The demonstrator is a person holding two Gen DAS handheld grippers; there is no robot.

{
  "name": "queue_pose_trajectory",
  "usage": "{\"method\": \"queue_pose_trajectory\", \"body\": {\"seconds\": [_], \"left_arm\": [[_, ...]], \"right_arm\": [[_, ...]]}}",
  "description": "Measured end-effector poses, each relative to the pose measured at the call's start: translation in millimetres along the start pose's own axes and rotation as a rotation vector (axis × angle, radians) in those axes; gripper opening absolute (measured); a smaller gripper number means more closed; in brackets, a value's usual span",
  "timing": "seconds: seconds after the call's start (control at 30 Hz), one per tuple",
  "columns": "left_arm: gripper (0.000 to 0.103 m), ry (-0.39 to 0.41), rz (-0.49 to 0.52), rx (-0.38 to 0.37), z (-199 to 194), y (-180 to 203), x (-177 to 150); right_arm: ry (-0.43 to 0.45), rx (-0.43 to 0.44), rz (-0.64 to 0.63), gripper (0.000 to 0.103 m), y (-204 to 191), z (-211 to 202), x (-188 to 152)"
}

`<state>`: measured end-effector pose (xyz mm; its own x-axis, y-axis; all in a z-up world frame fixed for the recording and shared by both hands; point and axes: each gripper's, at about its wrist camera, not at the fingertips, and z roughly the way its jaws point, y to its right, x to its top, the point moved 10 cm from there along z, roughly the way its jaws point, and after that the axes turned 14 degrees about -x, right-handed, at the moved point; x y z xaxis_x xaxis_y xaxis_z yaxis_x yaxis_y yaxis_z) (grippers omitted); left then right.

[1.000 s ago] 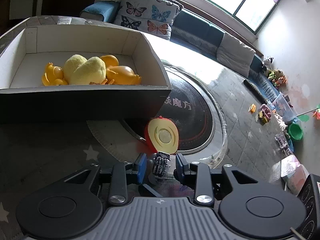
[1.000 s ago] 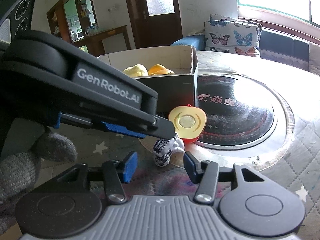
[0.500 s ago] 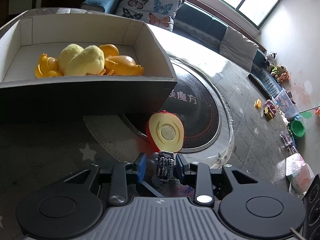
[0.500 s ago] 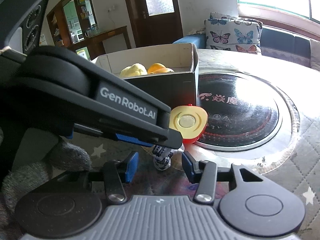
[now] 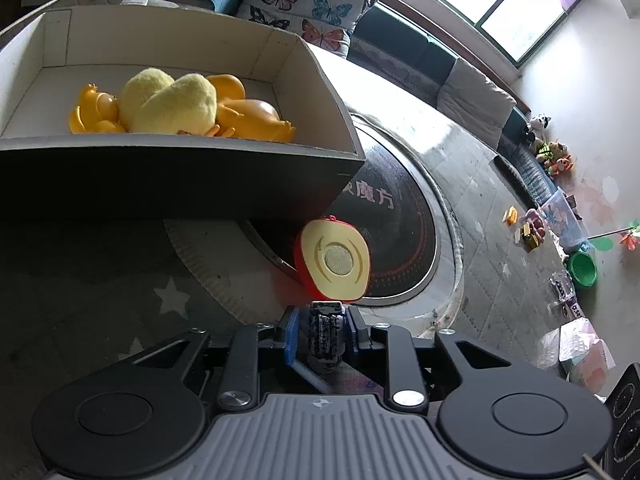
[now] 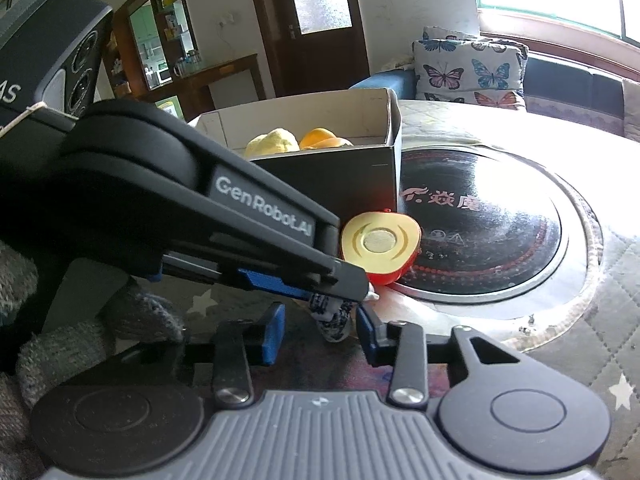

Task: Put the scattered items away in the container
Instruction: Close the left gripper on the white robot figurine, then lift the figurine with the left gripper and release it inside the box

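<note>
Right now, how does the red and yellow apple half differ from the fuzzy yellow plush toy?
The apple half sits outside the box, on the table by its corner; the plush toy lies inside it. The apple half looks hard, red with a flat yellow face; the plush toy is fuzzy and pale yellow all over. Both are partly yellow.

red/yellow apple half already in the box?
No: the apple half sits on the table outside the box, by its near corner.

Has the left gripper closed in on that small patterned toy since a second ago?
Yes. The left gripper has just closed; its pads now press the small patterned toy, still below the apple half.
</note>
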<state>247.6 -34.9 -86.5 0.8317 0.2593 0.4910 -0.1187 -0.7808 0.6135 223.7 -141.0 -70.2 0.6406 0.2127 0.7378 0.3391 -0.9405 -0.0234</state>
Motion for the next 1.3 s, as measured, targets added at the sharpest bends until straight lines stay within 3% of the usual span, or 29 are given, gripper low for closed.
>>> {"method": "queue_pose_trajectory", "body": {"seconds": [0.3, 0.6, 1.0, 1.3], "left_arm": [[0.021, 0.045, -0.013, -0.025, -16.8, 5.9, 5.4], [0.021, 0.14, -0.005, -0.058, -43.7, 16.9, 38.8], [0.021, 0.231, -0.04, -0.058, -52.8, -1.9, 100.5], [0.022, 0.227, -0.075, -0.053, -36.4, -22.2, 115.0]], "right_arm": [[0.042, -0.006, -0.024, 0.025, -5.7, -11.8, 7.9], [0.139, -0.012, -0.078, 0.024, -15.4, -23.4, 48.3], [0.201, -0.006, -0.132, 0.024, -31.6, 10.3, 111.1], [0.172, -0.001, -0.132, 0.024, -31.6, 41.6, 118.7]]}}
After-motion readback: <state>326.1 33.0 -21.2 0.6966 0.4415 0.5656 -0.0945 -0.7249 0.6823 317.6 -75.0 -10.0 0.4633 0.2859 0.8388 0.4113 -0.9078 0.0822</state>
